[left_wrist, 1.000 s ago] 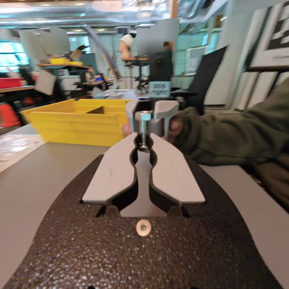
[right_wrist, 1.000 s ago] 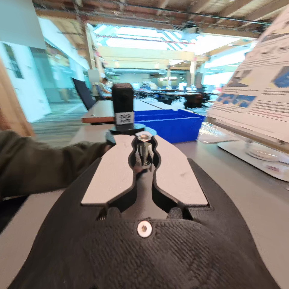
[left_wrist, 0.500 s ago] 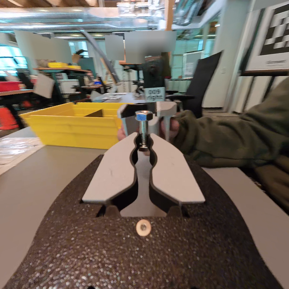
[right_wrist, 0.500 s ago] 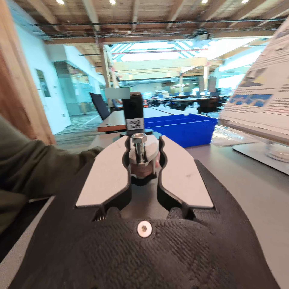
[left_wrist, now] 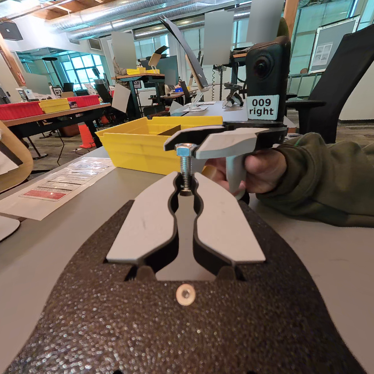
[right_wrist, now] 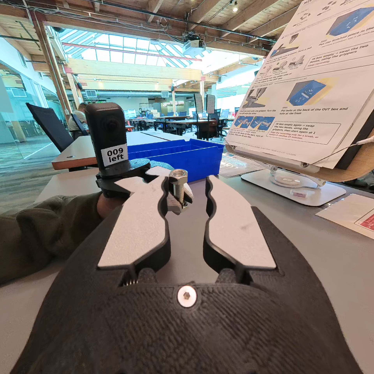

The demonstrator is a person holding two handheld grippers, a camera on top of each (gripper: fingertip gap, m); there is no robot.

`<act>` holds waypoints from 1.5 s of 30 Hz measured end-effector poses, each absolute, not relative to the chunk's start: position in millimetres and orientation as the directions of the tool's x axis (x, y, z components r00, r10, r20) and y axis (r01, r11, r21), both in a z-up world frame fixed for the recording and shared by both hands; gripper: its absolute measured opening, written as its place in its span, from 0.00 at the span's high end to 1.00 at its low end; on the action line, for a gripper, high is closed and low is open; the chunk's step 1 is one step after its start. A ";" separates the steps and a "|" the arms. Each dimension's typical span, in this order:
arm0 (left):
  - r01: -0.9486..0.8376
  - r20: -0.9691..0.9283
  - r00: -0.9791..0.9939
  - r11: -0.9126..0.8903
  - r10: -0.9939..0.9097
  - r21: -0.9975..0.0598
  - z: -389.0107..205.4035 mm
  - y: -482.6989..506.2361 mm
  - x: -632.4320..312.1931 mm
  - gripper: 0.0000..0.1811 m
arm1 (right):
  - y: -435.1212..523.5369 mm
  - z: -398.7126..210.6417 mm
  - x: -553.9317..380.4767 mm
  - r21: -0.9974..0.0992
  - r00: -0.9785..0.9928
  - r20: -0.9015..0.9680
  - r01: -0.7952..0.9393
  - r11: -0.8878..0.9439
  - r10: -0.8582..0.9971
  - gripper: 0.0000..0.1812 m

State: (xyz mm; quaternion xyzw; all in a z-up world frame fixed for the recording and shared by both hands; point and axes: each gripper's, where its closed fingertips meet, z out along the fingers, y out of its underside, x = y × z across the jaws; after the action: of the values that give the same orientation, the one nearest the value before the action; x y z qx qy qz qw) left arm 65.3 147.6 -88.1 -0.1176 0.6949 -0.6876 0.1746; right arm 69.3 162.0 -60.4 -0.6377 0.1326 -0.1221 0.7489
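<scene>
Left wrist view: left tool [left_wrist: 185,187] clamps threaded steel bolt [left_wrist: 185,167].

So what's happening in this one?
A person holds a gripper in each hand over a grey table. The left gripper is shut on the lower end of an upright bolt. The right gripper stands open around its top end. A yellow bin and a blue bin sit behind.

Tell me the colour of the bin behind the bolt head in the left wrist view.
Yellow bin, beyond the bolt; the left wrist view shows it best.
</scene>
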 end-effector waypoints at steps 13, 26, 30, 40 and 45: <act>-0.043 0.047 -0.998 -0.085 -0.036 -0.995 -78.9 138.4 18.9 0.95 | 160.4 -51.7 26.7 -0.986 0.999 0.023 0.027 0.164 -0.026 0.91; -0.055 0.057 -0.998 -0.105 -0.020 -0.993 -76.6 136.1 17.9 0.95 | 157.4 -47.2 20.7 -0.976 0.998 -0.035 -0.043 0.214 0.042 0.91; -0.083 0.066 -0.989 -0.124 0.131 -0.989 -71.8 133.4 -3.9 0.95 | 155.6 -43.0 6.4 -0.973 0.989 -0.018 -0.051 0.224 0.146 0.91; -0.079 0.061 -0.982 -0.096 0.176 -0.992 -76.6 132.0 -11.9 0.95 | 152.8 -45.9 -11.6 -0.975 0.963 -0.022 -0.080 0.206 0.270 0.91; -0.031 0.034 -0.999 -0.098 -0.023 -0.995 -76.7 135.1 16.9 0.95 | 153.2 -48.7 24.9 -0.973 0.997 -0.070 -0.076 0.217 0.036 0.79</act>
State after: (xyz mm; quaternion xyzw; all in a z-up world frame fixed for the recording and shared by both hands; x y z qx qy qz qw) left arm 16.9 135.1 -76.7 -0.0203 0.6715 -0.7407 -0.0026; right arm 24.9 153.2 -48.7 -0.6246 0.0160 0.0361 0.7799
